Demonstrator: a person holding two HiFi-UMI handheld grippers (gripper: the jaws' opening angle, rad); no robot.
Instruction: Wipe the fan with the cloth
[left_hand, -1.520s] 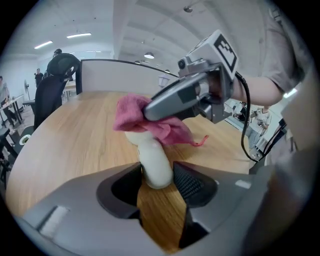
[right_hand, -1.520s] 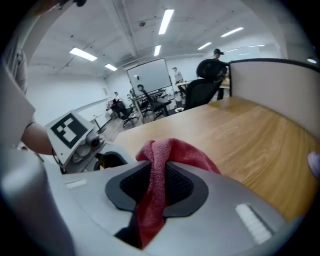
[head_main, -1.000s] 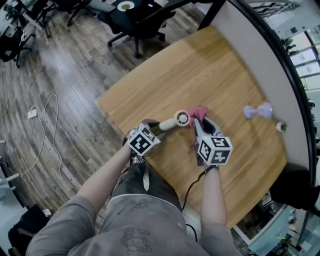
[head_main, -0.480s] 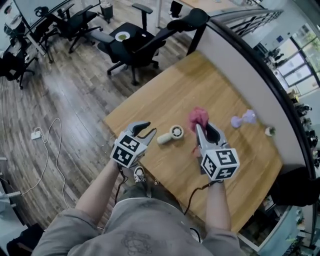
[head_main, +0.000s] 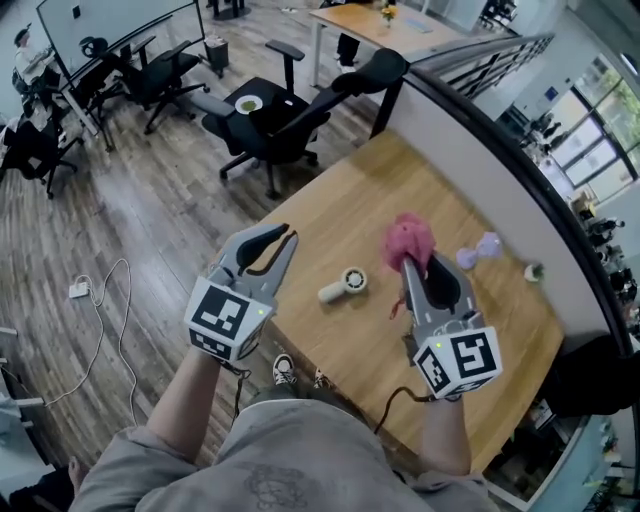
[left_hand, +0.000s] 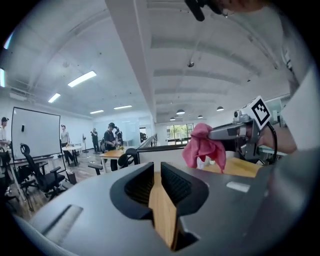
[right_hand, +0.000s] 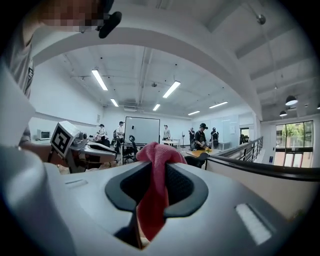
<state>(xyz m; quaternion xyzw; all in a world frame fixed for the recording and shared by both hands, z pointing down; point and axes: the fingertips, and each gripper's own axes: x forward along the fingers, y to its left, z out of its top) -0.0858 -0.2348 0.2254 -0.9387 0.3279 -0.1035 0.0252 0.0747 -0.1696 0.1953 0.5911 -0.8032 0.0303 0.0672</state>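
Clamping pink cloth (head_main: 410, 240) in R tongs (right_hand: 156, 175); fan (head_main: 345, 285) lies on table (head_main: 400, 180).

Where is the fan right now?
In the head view the small white fan lies loose on the wooden table near its near edge, just left of the red cloth held in the right hand-held gripper.

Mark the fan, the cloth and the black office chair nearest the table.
fan (head_main: 352, 281): head view, on its round white head.
cloth (head_main: 410, 240): head view, on the bunched pink top.
office chair (head_main: 368, 70): head view, on its black backrest.
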